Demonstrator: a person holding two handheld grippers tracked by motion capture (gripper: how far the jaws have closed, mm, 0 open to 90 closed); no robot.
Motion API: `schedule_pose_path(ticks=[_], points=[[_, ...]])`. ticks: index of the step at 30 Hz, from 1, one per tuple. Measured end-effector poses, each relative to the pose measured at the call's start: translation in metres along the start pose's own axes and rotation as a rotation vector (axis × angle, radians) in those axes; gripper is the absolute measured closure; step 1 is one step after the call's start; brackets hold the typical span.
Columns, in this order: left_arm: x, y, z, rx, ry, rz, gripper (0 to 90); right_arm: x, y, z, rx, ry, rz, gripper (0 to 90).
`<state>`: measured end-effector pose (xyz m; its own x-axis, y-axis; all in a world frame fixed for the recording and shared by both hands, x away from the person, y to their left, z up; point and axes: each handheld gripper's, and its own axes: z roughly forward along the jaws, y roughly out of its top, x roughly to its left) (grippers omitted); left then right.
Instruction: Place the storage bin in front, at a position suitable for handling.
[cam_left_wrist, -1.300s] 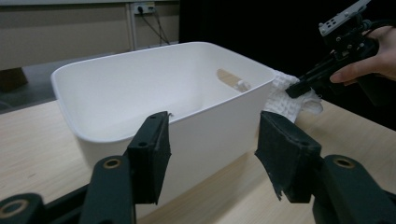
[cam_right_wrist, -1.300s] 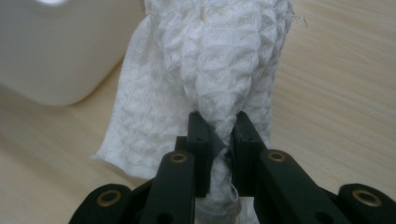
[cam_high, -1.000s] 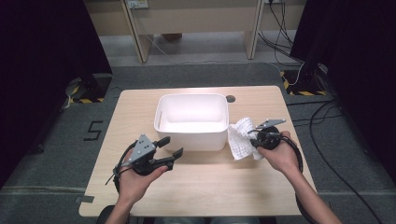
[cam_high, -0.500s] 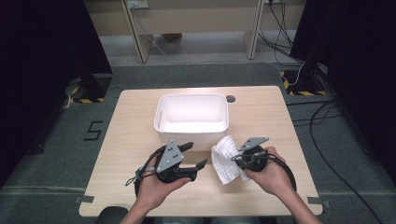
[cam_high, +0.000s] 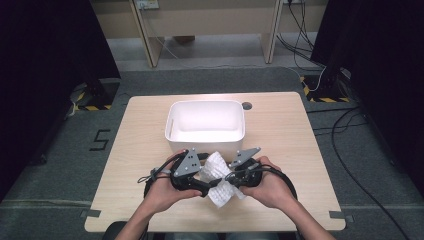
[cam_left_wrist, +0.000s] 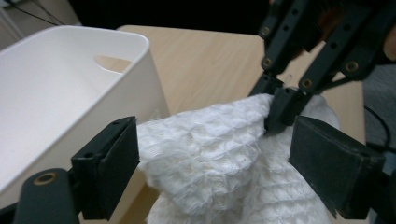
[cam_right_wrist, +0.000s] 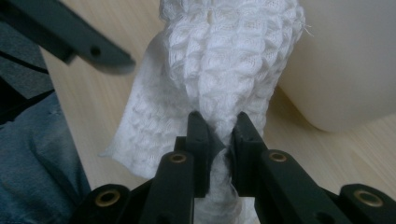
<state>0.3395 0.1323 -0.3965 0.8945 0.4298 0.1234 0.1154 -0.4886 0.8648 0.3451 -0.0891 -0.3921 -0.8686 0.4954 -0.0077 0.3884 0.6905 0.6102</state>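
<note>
The right gripper, clamped on the white cloth, moves from the tabletop's right side toward its front-centre. The left gripper shifts rightward; its jaws, just opening, now flank the cloth without pressing.

A pale wooden table carries a white plastic tub near its far edge.

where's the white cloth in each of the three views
High view: the white cloth sits low and centre, between the two hands, just in front of the white bin.
Left gripper view: it spreads across the lower middle, between the open black jaws, pinched at the top by the other hand-held gripper.
Right gripper view: it rises from the clamped jaws up the centre.
Shared landmark: the white bin.
</note>
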Motion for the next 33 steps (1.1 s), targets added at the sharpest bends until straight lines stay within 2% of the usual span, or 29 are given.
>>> schedule_pose_path(ticks=[2,4,7,13,15,21,26,29,32,33], points=[[0.003,-0.003,-0.001,0.004,-0.048,0.01,14.9,0.003,0.004,0.002,0.002,0.014,-0.011,80.8],[0.006,-0.007,-0.001,0.024,-0.074,0.026,15.2,0.005,0.006,0.003,0.002,0.027,-0.031,80.8],[0.009,-0.012,0.0,0.062,-0.087,0.059,15.5,0.007,0.008,0.004,0.0,0.052,-0.045,80.8],[0.02,-0.019,0.001,0.083,-0.097,0.065,18.4,0.01,0.01,0.006,-0.022,0.088,-0.068,80.8],[0.02,-0.022,0.003,0.098,-0.106,0.084,20.0,0.011,0.012,0.007,-0.028,0.1,-0.074,80.8],[0.018,-0.028,0.004,0.109,-0.122,0.12,35.4,0.011,0.019,0.01,-0.046,0.119,-0.099,80.9],[0.013,-0.031,-0.001,0.123,-0.122,0.19,51.7,0.015,0.023,0.015,-0.054,0.128,-0.118,80.9],[0.012,-0.033,-0.004,0.116,-0.117,0.194,58.1,0.017,0.025,0.016,-0.058,0.131,-0.128,80.9],[0.01,-0.036,-0.008,0.1,-0.116,0.178,66.2,0.018,0.027,0.017,-0.068,0.141,-0.118,80.9],[0.01,-0.037,-0.009,0.097,-0.113,0.169,68.0,0.017,0.028,0.017,-0.071,0.142,-0.127,80.9]])
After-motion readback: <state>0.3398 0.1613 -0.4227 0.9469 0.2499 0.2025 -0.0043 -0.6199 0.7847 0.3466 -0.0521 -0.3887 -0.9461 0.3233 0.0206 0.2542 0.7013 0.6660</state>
